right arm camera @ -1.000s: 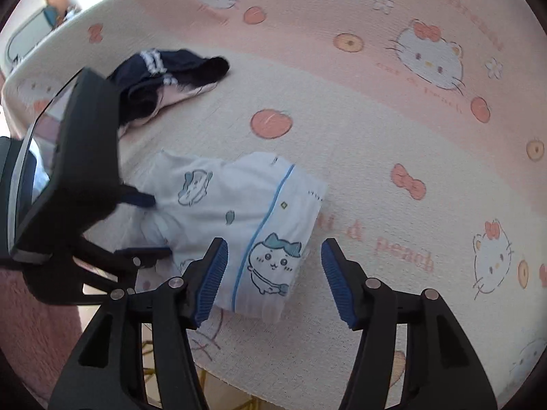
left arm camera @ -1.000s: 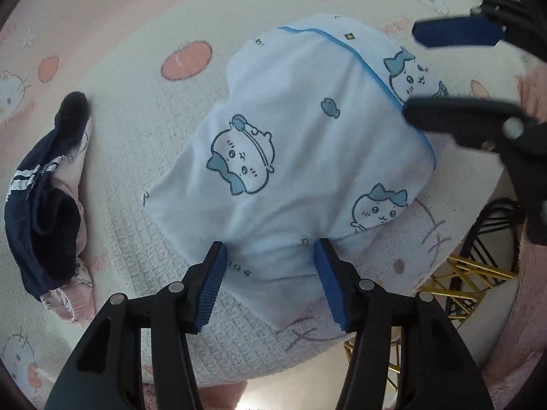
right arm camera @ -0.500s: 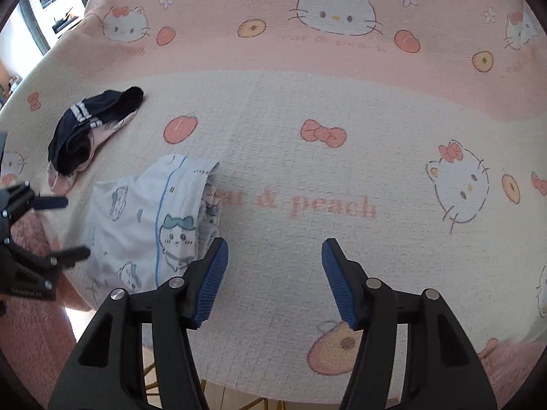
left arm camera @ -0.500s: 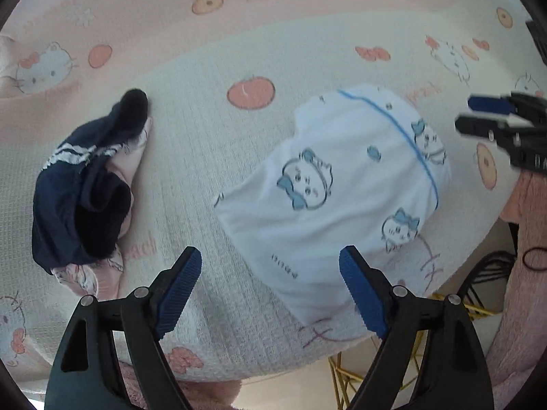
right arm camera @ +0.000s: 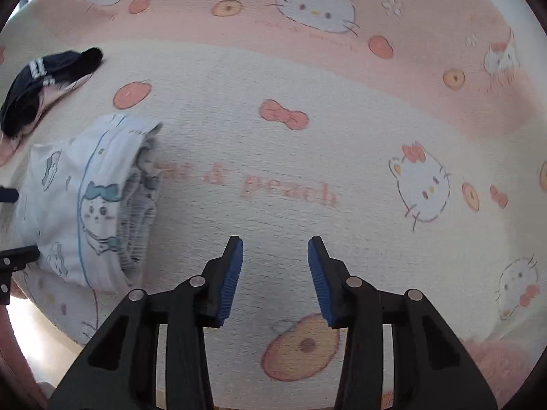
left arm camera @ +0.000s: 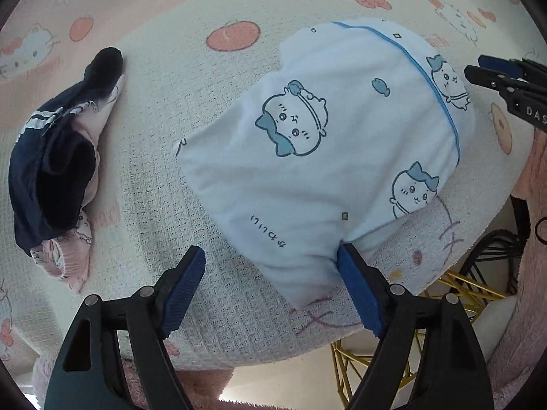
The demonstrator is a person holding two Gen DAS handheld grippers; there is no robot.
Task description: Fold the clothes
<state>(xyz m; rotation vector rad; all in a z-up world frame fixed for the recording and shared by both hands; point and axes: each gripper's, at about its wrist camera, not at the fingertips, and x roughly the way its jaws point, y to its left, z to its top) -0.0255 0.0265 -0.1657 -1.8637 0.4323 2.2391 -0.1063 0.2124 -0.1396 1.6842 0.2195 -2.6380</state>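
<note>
The left gripper (left arm camera: 270,285) hangs released, jaws closing slightly, over the near corner of the folded white cartoon-print garment (left arm camera: 328,150) on the blanket (left arm camera: 164,184), while the right gripper (right arm camera: 275,280), empty, is closing over bare blanket beside it.

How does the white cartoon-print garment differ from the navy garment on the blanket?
The white cartoon-print garment lies folded into a flat, compact bundle; the navy garment is a crumpled heap, tangled with pink cloth. The white one sits near the blanket's edge, the navy one farther in. Both rest on it, ungripped.
</note>
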